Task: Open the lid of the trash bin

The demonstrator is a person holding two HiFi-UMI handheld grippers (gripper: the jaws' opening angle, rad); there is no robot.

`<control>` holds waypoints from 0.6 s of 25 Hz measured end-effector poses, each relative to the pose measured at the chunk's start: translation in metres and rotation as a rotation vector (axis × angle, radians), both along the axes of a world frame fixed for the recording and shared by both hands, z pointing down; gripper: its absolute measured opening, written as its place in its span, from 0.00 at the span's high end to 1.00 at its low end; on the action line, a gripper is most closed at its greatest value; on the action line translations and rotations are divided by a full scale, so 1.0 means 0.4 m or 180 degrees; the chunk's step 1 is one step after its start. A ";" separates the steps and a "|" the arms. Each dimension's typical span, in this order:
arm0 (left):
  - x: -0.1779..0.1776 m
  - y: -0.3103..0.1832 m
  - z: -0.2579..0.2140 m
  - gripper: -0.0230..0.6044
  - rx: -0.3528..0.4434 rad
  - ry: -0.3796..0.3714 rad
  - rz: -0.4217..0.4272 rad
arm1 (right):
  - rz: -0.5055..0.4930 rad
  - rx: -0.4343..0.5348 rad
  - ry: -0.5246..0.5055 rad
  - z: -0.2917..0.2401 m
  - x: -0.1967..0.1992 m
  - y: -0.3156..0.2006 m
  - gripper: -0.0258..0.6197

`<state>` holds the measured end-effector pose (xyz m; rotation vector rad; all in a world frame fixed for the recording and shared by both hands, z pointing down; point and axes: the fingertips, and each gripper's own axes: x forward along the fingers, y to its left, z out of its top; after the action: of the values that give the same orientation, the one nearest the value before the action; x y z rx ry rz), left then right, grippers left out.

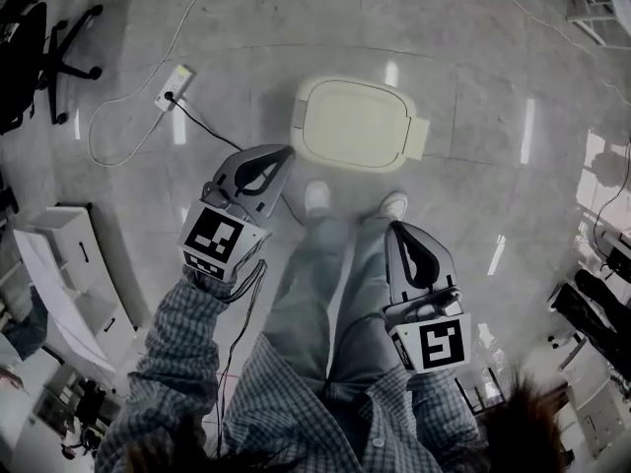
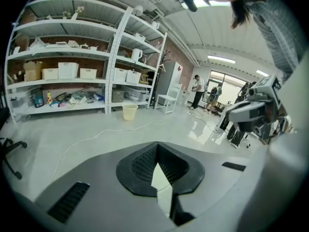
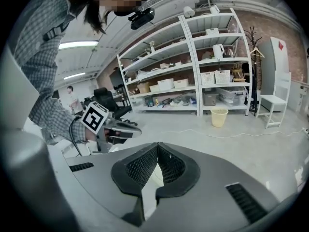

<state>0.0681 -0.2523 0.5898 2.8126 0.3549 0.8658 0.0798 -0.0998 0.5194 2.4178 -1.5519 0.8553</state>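
In the head view the trash bin [image 1: 355, 123] stands on the floor just ahead of the person's feet. It is cream, seen from above, and its lid lies flat and closed. My left gripper [image 1: 288, 152] is shut and empty, its tip close to the bin's near left corner; whether it touches is unclear. My right gripper [image 1: 394, 227] is shut and empty too, held lower near the right shoe, apart from the bin. Both gripper views look level across the room, and the bin does not show clearly in either.
A power strip [image 1: 173, 87] with trailing cables lies on the floor left of the bin. An office chair [image 1: 59, 52] stands at far left, white cabinets [image 1: 84, 274] at lower left. White shelving [image 2: 72, 71] and a yellow bucket [image 2: 129, 112] line the far wall.
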 end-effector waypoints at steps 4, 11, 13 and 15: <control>0.007 -0.038 0.094 0.96 0.0056 -0.0129 -0.0119 | 0.0060 0.0022 -0.0120 0.019 -0.011 0.014 0.93; 0.029 -0.081 0.241 0.96 0.0323 -0.0294 -0.0198 | 0.0180 0.0027 -0.0159 0.057 -0.012 0.051 0.93; 0.034 -0.081 0.277 0.96 0.0280 -0.0335 -0.0239 | 0.0170 0.0004 -0.0181 0.075 -0.022 0.053 0.93; 0.035 -0.077 0.313 0.96 0.0264 -0.0395 -0.0221 | 0.0158 -0.0010 -0.0207 0.088 -0.033 0.051 0.93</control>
<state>0.0822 -0.2831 0.7150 2.8089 0.2068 1.0566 0.0667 -0.0795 0.5545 2.4595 -1.5169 0.9538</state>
